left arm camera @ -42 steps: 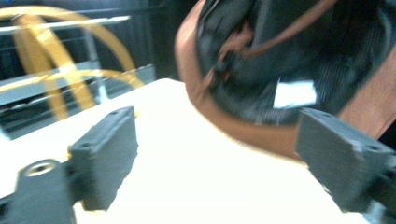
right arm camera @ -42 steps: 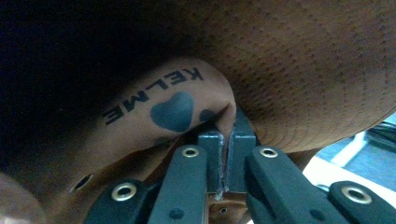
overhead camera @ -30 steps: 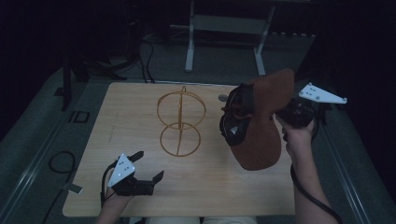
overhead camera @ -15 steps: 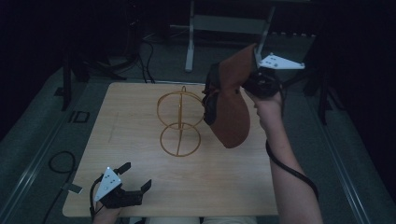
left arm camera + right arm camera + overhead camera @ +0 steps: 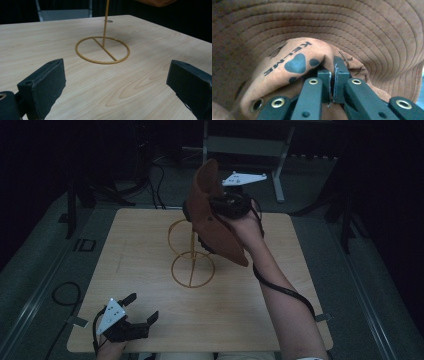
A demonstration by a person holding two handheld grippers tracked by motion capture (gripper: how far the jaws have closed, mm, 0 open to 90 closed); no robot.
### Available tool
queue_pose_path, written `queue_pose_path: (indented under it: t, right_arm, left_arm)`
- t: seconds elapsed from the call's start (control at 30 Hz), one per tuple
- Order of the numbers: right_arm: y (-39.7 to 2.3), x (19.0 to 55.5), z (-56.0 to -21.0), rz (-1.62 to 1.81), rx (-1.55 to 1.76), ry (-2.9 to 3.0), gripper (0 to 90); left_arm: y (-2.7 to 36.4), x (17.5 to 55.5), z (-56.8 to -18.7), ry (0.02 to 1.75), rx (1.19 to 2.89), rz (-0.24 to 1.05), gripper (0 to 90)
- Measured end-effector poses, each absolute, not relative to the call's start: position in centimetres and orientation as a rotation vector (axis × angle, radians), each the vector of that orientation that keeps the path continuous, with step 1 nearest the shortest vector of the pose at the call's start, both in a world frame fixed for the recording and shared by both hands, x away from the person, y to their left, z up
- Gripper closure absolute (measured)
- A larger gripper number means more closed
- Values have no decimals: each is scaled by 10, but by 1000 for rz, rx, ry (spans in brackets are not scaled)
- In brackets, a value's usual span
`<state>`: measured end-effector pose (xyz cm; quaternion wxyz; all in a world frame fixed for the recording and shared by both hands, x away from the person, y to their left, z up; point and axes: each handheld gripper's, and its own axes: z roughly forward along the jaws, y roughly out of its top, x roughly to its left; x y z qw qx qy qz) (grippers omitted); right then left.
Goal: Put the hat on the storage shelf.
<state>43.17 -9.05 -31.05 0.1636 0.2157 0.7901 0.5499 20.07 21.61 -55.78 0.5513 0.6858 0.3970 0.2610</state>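
Overhead, brown stitched-brim hat ("KELME" print)

Ahead of your left gripper the wooden table lies bare up to the gold wire stand, whose ring base and upright post block the middle. Your right gripper's brown bucket hat hangs over that stand.
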Motion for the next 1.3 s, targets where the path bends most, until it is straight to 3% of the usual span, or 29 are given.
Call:
queue_pose_path:
  t: [0.27,0.4,0.47,0.53,0.77,0.97,1.1,1.3]
  right_arm:
    - [-50,438,-330,1492,588,2382,811]
    - [-40,438,-336,1510,587,2420,597]
    - [-33,437,-340,1459,561,2437,550]
    - [-28,434,-346,1424,520,2448,445]
    - [-20,424,-355,1370,461,2395,339]
    - [-14,415,-359,1252,317,2337,306]
    - [-15,413,-353,1239,301,2360,200]
    - [-26,407,-341,1261,253,2357,158]
  left_arm:
    - [216,202,-561,935,1632,597,28]
    - [217,202,-562,937,1628,587,28]
    - [218,202,-562,942,1619,587,28]
    - [219,202,-562,943,1615,583,28]
    - [217,202,-564,949,1616,570,28]
    - [215,203,-566,953,1628,559,28]
    - [215,204,-567,955,1630,561,28]
    - [218,204,-568,971,1616,555,28]
